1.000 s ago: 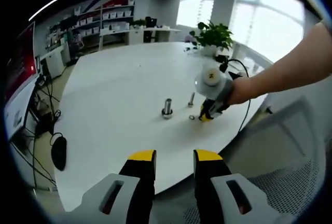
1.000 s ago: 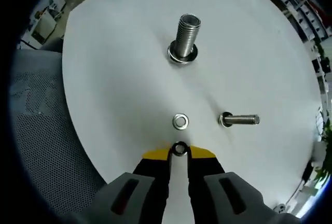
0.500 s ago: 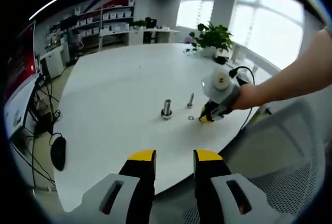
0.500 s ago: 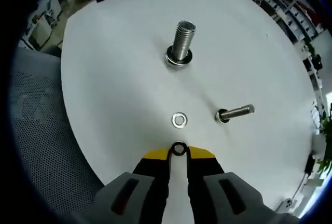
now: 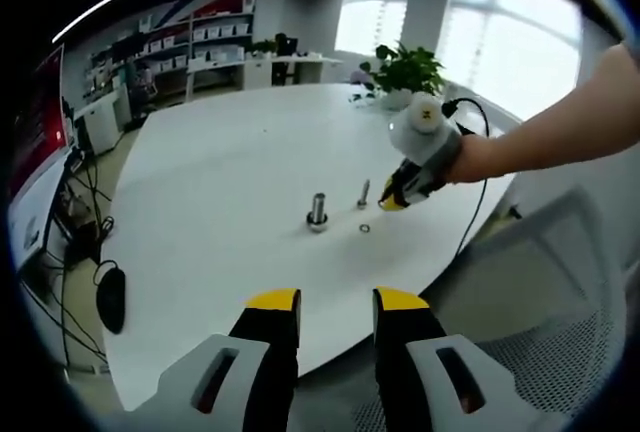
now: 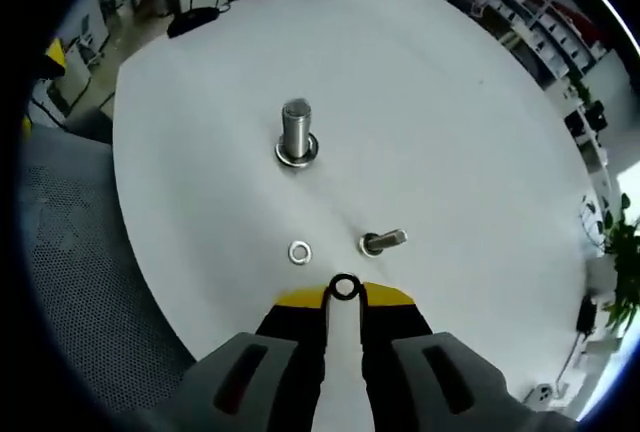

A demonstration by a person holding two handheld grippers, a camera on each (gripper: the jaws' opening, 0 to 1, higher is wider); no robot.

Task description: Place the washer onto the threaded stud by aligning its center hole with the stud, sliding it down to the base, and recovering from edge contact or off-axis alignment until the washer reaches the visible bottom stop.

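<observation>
Right now my right hand-held gripper [image 6: 344,292] pinches a washer [image 6: 344,287] edge-on between its yellow tips, held above the white table [image 6: 450,112]. Ahead, the threaded stud [image 6: 296,132] stands upright, well in from the table's near edge. A second washer [image 6: 299,251] lies flat closer to that edge, with a smaller bolt [image 6: 383,242] on its side just beside it. My left hand-held gripper [image 5: 336,302] hangs off the table's edge, jaws slightly apart, holding nothing.
</observation>
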